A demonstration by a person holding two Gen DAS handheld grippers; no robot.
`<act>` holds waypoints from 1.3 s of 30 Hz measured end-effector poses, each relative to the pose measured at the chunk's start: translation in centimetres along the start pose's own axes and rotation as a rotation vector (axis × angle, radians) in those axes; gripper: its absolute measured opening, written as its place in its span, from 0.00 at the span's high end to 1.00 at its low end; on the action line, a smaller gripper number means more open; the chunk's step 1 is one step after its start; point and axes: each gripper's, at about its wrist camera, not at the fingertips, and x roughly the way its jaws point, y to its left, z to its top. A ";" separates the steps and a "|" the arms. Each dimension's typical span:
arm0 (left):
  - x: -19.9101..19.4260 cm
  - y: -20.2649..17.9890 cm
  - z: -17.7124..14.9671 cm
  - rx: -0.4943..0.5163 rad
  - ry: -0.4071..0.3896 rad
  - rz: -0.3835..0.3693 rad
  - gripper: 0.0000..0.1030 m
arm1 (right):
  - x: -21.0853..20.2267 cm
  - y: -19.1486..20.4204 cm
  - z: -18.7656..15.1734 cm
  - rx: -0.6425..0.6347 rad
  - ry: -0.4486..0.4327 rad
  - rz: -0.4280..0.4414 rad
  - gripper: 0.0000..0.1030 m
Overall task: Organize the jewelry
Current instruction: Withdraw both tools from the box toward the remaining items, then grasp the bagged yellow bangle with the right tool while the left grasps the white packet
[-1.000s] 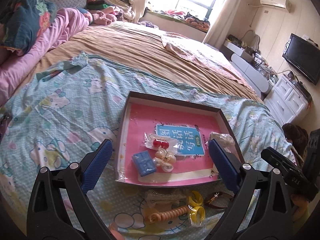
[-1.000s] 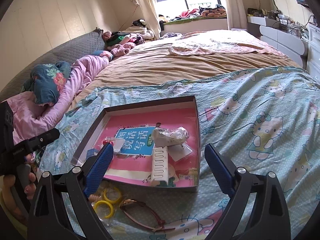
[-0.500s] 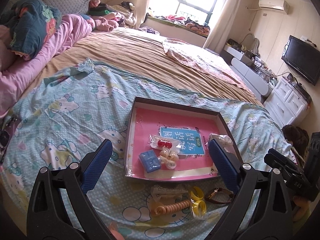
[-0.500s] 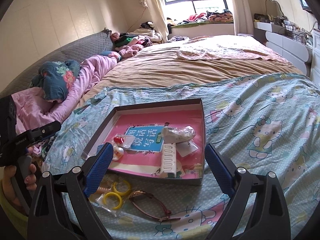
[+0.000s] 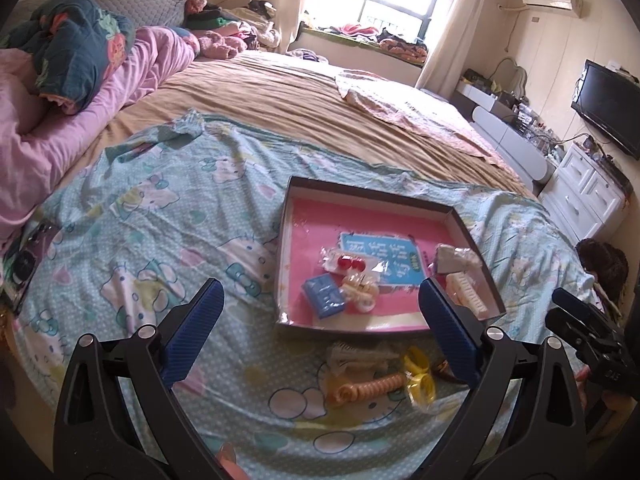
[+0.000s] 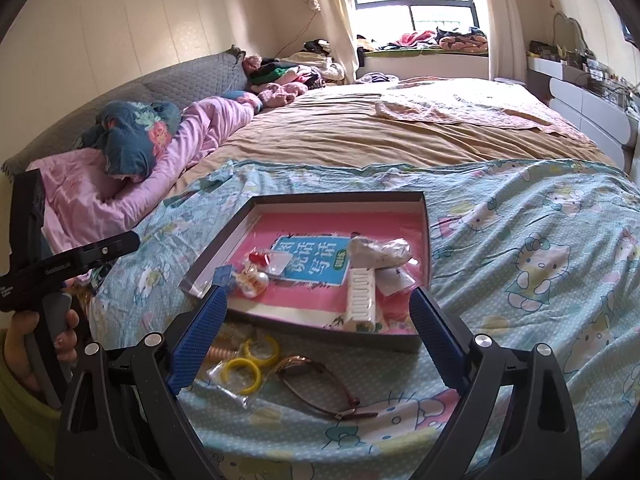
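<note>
A shallow dark-walled box (image 5: 362, 190) (image 6: 336, 198) with a pink floor lies on the cartoon-print sheet. Inside it are a blue case (image 5: 323, 295), red beads in a bag (image 5: 349, 263), a pearl piece (image 5: 360, 292), a white comb clip (image 6: 361, 295) and a wrapped bundle (image 6: 378, 252). In front of the box lie yellow rings in a bag (image 6: 250, 362) (image 5: 418, 376), a peach spiral tie (image 5: 368, 390), a white clip (image 5: 352, 356) and brown sunglasses (image 6: 320, 386). My left gripper (image 5: 320, 340) hangs open above these loose pieces. My right gripper (image 6: 318, 336) is open too, holding nothing.
A pink quilt (image 5: 52, 128) and a blue floral pillow (image 6: 132, 136) lie along the left. A tan bedspread (image 5: 304, 108) covers the far bed. White drawers (image 5: 588, 192) and a TV (image 5: 610, 106) stand at the right. A hand (image 6: 24, 344) grips the other tool's handle.
Both grippers have drawn back and risen, so the box and the loose pieces look smaller and farther. Nothing was grasped; both pairs of jaws stayed wide apart.
</note>
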 end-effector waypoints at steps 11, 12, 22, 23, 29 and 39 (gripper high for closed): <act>0.2 1.0 -1.7 -0.002 0.030 0.040 0.11 | 0.4 2.7 -1.9 -0.072 0.041 0.027 0.11; 0.2 1.1 -1.8 -0.001 0.033 0.042 0.11 | 0.6 3.1 -2.2 -0.082 0.050 0.031 0.11; 0.8 1.1 -2.9 0.011 0.073 0.056 0.11 | 2.0 5.8 -4.5 -0.159 0.108 0.056 0.11; 0.8 1.0 -3.0 0.014 0.076 0.057 0.11 | 2.2 6.0 -4.7 -0.164 0.115 0.060 0.11; 1.2 0.8 -3.7 0.030 0.094 0.047 0.11 | 3.0 7.3 -6.1 -0.218 0.145 0.048 0.11; 3.2 1.2 -4.8 0.024 0.140 0.042 0.12 | 5.0 8.5 -8.0 -0.315 0.166 -0.009 0.12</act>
